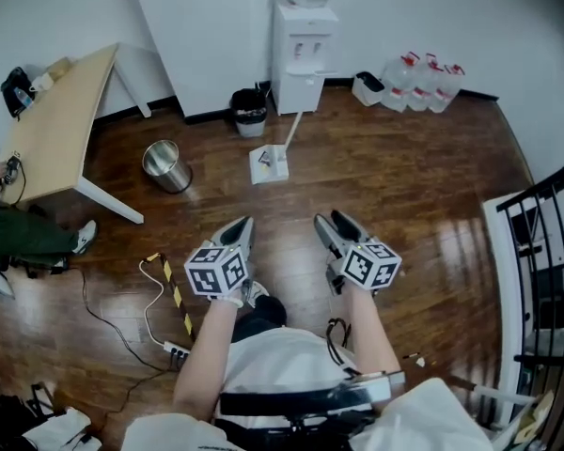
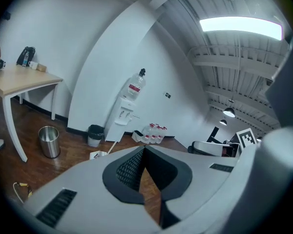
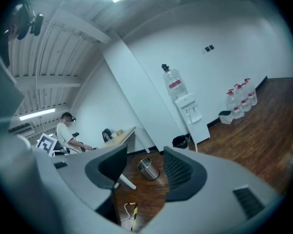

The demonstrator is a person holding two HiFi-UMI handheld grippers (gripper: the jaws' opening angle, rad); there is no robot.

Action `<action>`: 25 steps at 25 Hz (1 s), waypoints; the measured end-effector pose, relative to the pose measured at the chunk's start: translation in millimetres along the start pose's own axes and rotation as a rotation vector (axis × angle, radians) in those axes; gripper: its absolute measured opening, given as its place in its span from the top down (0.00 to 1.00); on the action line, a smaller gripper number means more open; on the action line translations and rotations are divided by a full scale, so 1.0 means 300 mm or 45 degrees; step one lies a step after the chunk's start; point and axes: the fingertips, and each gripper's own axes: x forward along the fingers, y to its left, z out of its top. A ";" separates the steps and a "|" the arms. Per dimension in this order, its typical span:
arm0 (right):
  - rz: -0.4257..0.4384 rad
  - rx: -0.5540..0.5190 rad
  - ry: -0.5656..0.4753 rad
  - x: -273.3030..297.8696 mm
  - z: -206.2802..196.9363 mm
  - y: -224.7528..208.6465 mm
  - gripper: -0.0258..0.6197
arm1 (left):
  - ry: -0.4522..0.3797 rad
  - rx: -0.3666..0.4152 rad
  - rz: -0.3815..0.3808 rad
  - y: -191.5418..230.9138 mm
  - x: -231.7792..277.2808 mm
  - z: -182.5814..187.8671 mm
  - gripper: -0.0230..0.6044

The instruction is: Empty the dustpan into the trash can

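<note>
- The left tongs (image 1: 243, 224) are clenched on nothing; the right tongs (image 1: 330, 222) are spread wide and empty.
- The dustpan (image 1: 269, 165) sits on the wooden floor (image 1: 404, 177) ahead of both, before the water dispenser (image 1: 298, 59).
- The steel trash can (image 1: 166, 166) stands to its left, near the desk (image 1: 61, 125).

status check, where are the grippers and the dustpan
Left gripper shut, right gripper open, both empty. Dustpan on floor ahead, untouched, trash can to its left. Taped cable on floor by left gripper.
</note>
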 end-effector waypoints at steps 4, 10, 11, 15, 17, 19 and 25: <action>-0.026 -0.002 -0.026 0.151 0.091 -0.020 0.55 | 0.026 0.025 -0.031 0.072 0.110 0.103 0.97; -0.065 -0.026 0.029 0.344 0.123 -0.025 0.55 | 0.034 0.030 -0.047 0.163 0.237 0.209 0.97; -0.072 -0.038 0.039 0.366 0.126 -0.023 0.55 | 0.035 0.028 -0.049 0.170 0.250 0.219 0.97; -0.111 -0.065 0.070 0.453 0.152 -0.046 0.56 | 0.046 0.037 -0.055 0.182 0.322 0.253 0.97; -0.143 -0.068 0.103 0.486 0.152 -0.089 0.55 | 0.055 0.043 -0.052 0.178 0.368 0.261 0.97; -0.173 -0.075 0.132 0.519 0.168 -0.129 0.56 | 0.065 0.052 -0.046 0.174 0.424 0.269 0.97; -0.205 -0.091 0.195 0.689 0.232 -0.243 0.55 | 0.111 0.068 -0.039 0.188 0.611 0.302 0.97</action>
